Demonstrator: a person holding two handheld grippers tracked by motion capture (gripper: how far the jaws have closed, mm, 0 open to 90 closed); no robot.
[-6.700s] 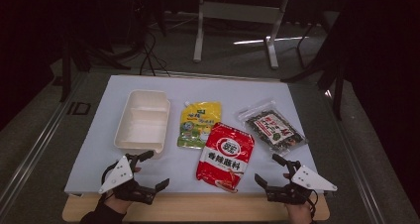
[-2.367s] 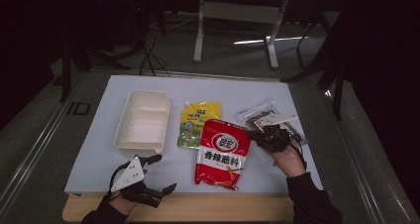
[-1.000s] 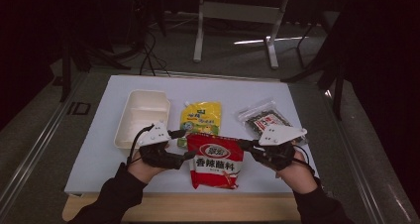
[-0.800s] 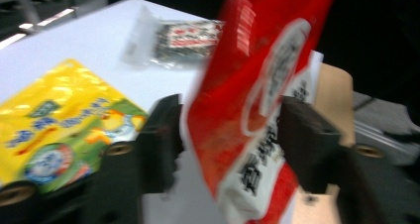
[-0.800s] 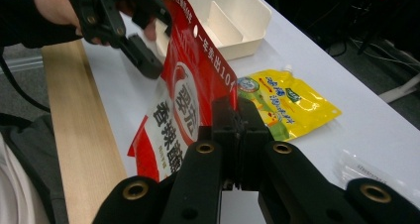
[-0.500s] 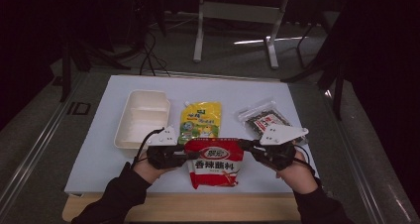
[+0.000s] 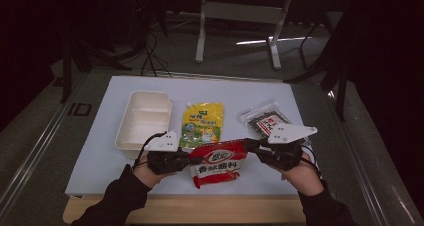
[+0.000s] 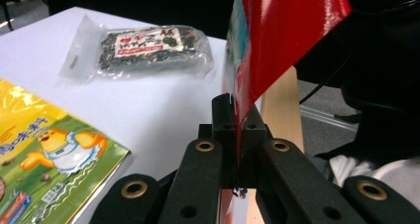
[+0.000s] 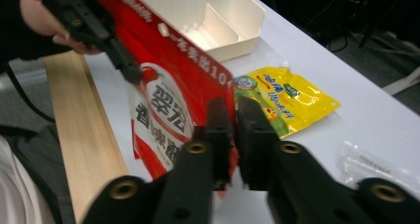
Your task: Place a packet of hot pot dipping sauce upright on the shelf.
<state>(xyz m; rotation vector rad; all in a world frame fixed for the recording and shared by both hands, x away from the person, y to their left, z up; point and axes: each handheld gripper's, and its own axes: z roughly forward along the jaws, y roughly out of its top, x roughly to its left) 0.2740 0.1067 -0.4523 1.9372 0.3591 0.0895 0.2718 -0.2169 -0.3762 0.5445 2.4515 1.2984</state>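
The right gripper (image 9: 230,135), slightly blurred, grips the red pouch (image 7: 218,162) at one top corner with jaws just easing apart. The left gripper (image 8: 236,130), jaws just closed, pinches the opposite edge. The white divided box (image 7: 144,119) holds nothing.

**Materials and finishes, as I see them from my station**

Red seasoning pouch (image 7: 218,163): glossy plastic film, smooth, catching light. Yellow spouted sauce pouch (image 7: 202,124): shiny plastic laminate, slightly wrinkled. Seaweed packet (image 8: 143,48): clear crinkled plastic over a dark, coarse filling, with a paper-like label. Divided food box (image 7: 143,118): cream, matt, smooth, foam or plastic; I cannot tell which. Table top (image 7: 250,93): white, matt, smooth, with a bare wood front edge (image 9: 81,149). My gripper jaws: black matt plastic with brass-coloured rivets.
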